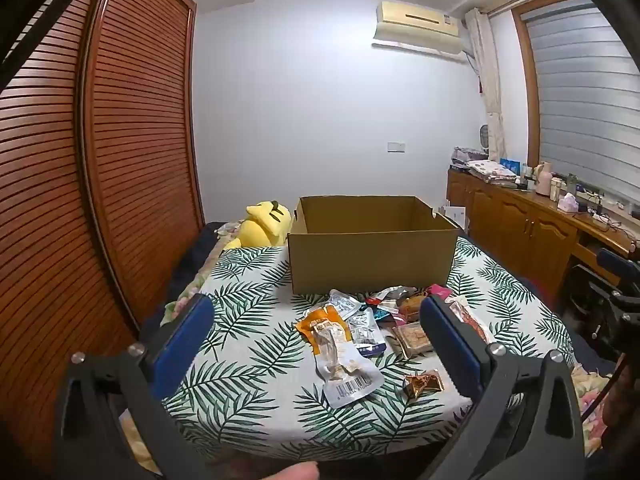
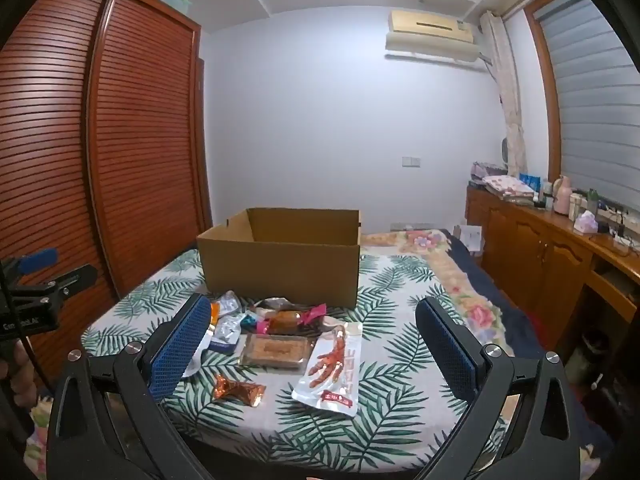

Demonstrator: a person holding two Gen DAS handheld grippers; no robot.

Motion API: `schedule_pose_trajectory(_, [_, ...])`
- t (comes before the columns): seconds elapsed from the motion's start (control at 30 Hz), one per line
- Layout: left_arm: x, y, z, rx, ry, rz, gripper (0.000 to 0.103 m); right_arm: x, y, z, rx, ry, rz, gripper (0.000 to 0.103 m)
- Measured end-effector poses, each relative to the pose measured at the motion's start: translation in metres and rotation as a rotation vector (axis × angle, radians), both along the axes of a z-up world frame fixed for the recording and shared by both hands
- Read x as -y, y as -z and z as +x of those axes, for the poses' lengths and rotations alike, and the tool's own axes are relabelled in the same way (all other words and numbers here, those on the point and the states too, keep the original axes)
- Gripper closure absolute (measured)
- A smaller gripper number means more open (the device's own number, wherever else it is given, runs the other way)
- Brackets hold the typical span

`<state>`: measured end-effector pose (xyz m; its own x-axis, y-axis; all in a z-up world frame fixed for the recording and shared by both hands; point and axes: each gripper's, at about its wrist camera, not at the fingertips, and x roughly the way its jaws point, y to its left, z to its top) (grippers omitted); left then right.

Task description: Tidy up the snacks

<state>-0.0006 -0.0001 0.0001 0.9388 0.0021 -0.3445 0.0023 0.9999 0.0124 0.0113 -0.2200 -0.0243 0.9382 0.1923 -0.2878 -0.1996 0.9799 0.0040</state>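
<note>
An open cardboard box (image 1: pixel 370 256) (image 2: pixel 280 268) stands on a leaf-print cloth. Several snack packets lie in front of it: an orange-and-clear pouch with a barcode (image 1: pixel 340 354), a gold foil sweet (image 1: pixel 424 385) (image 2: pixel 239 390), a clear tray of brown biscuit (image 2: pixel 276 350) and a chicken-feet pouch (image 2: pixel 332 368). My left gripper (image 1: pixel 316 332) hangs open above the near side of the pile, nothing between its blue pads. My right gripper (image 2: pixel 312 330) is open too, held over the packets with its jaws wide. Each gripper shows at the edge of the other's view.
A yellow plush toy (image 1: pixel 266 222) lies left of the box. A slatted wooden wardrobe (image 1: pixel 132 140) stands along the left. Wooden cabinets (image 2: pixel 560 256) with bottles and cloths run along the right wall. The cloth's front edge (image 2: pixel 280 452) is close below the grippers.
</note>
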Motion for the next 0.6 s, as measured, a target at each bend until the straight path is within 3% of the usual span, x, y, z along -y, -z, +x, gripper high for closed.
schedule_pose_trajectory(0.6, [0.007,0.001,-0.002,-0.004,0.015,-0.002,0.0,0.004,0.003,0.003,-0.017,0.017,-0.003,0.0])
